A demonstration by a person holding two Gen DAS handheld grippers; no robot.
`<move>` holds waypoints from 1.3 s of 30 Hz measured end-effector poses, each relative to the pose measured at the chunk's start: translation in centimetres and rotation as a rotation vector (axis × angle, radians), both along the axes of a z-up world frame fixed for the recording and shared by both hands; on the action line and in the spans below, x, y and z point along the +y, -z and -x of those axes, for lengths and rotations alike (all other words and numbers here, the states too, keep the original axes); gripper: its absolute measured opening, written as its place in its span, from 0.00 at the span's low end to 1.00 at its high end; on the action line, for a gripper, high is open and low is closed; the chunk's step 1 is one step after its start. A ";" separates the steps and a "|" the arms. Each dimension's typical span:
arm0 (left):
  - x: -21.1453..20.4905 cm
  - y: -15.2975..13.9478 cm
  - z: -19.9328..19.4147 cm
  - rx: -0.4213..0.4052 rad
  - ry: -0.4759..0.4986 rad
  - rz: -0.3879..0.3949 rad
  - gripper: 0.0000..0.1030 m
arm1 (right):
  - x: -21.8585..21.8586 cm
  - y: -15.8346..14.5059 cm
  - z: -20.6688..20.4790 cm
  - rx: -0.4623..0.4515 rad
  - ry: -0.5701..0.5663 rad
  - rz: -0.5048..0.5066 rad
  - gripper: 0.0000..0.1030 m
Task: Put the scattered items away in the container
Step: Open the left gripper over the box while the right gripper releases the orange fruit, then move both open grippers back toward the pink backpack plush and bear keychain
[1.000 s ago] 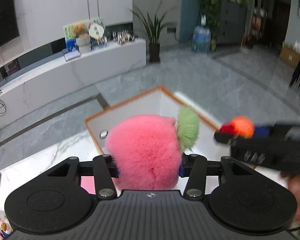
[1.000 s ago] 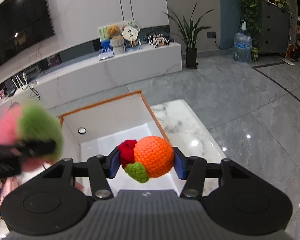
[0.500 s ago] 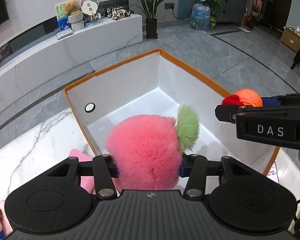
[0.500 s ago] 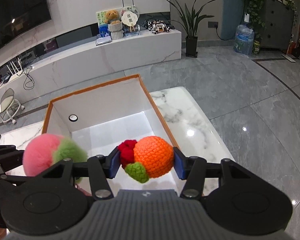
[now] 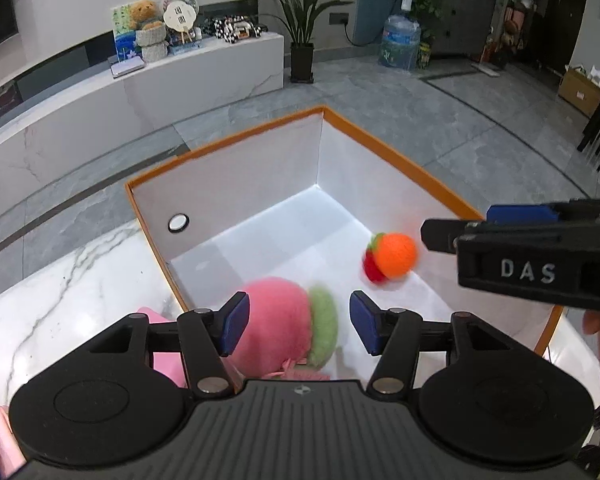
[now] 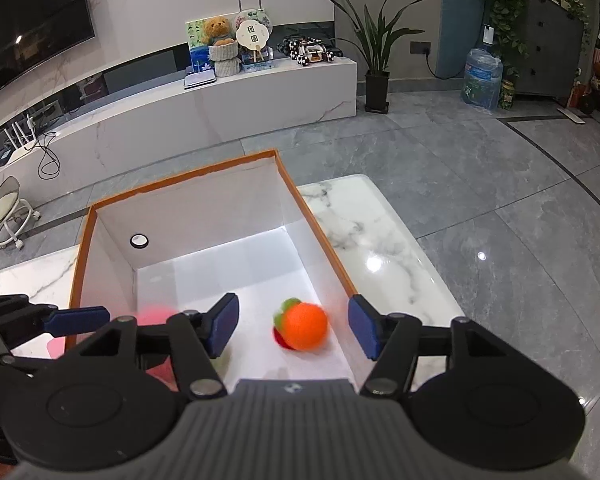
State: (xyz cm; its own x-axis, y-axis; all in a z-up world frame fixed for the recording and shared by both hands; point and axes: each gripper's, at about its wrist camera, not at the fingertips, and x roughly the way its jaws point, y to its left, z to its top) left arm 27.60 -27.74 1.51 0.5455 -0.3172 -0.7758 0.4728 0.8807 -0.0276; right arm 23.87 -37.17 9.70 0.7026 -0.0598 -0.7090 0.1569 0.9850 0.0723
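An open white box with an orange rim (image 5: 396, 150) (image 6: 320, 224) stands on the marble table. My left gripper (image 5: 298, 322) hangs over its near end, jaws opening. The fluffy pink and green plush (image 5: 278, 322) is blurred and loose between and below the pads, which no longer press it. My right gripper (image 6: 292, 324) is over the box too, jaws opening. The crocheted orange ball with red and green bits (image 6: 302, 326) (image 5: 392, 256) is blurred inside the box, free of the pads. In the left wrist view the right gripper (image 5: 452, 236) enters from the right.
A pink item (image 5: 162, 356) lies on the marble table (image 5: 68, 280) left of the box. The table's right edge (image 6: 420, 240) drops to grey floor. A white TV bench (image 6: 220, 104) with ornaments and a potted plant (image 6: 376, 60) stand far behind.
Both grippers have opened and let go. The pink plush and the orange ball have left the pads and dropped towards the box floor. Before that both hands came down over the box.
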 end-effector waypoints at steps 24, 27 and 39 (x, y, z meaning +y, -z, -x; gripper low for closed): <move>0.8 -1.9 0.1 -0.024 0.002 0.026 0.63 | 0.9 -1.3 0.1 -0.026 0.003 0.005 0.62; 1.2 -2.6 0.4 -0.035 0.002 0.033 0.63 | 1.2 -1.9 0.3 -0.036 0.002 -0.002 0.62; 6.0 -7.1 1.9 -0.107 -0.055 0.052 0.63 | 3.8 -5.4 1.8 -0.105 -0.025 0.001 0.62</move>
State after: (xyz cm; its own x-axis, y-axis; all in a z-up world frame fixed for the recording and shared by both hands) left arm 25.68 -21.76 8.61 0.6419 -0.3224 -0.6957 0.4265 0.9041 -0.0255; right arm 22.12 -33.36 15.10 0.7743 -0.0421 -0.6314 0.1241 0.9885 0.0863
